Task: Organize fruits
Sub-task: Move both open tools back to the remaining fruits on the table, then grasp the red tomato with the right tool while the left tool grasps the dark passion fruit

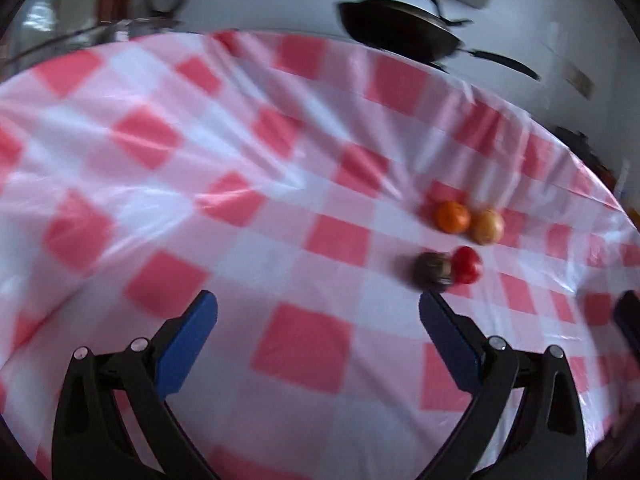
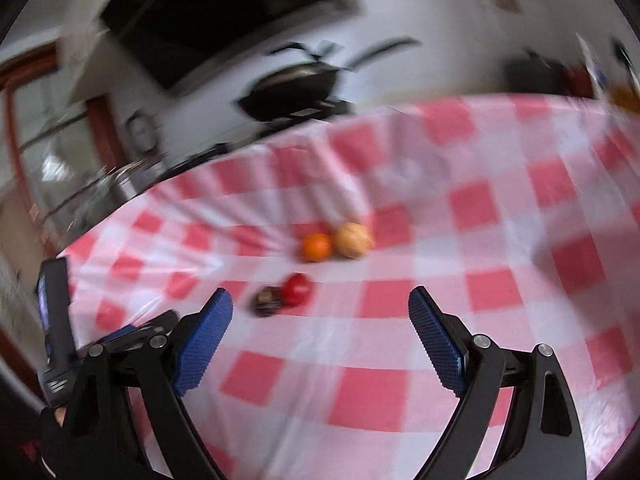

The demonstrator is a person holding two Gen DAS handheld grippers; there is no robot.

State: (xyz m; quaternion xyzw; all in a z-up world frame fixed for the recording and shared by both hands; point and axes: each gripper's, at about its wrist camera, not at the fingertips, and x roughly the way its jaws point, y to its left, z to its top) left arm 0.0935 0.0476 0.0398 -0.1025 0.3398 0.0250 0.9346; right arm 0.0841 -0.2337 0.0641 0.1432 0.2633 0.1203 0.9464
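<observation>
Four small fruits are clustered on the checked surface (image 2: pixel 500 240): an orange (image 2: pixel 316 247) touching a yellowish fruit (image 2: pixel 353 239) on the far side, a dark fruit (image 2: pixel 267 300) touching a red one (image 2: pixel 298 289) nearer. Both the left tongs (image 1: pixel 318 302) and right tongs (image 2: pixel 321 300) are spread wide and empty. The cluster lies ahead-right of the left tongs, ahead-left of the right; the left tongs appear nearer the dark fruit.

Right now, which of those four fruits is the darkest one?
The dark brownish fruit, touching the red fruit. The orange fruit and the yellowish fruit behind them are bright.
</observation>
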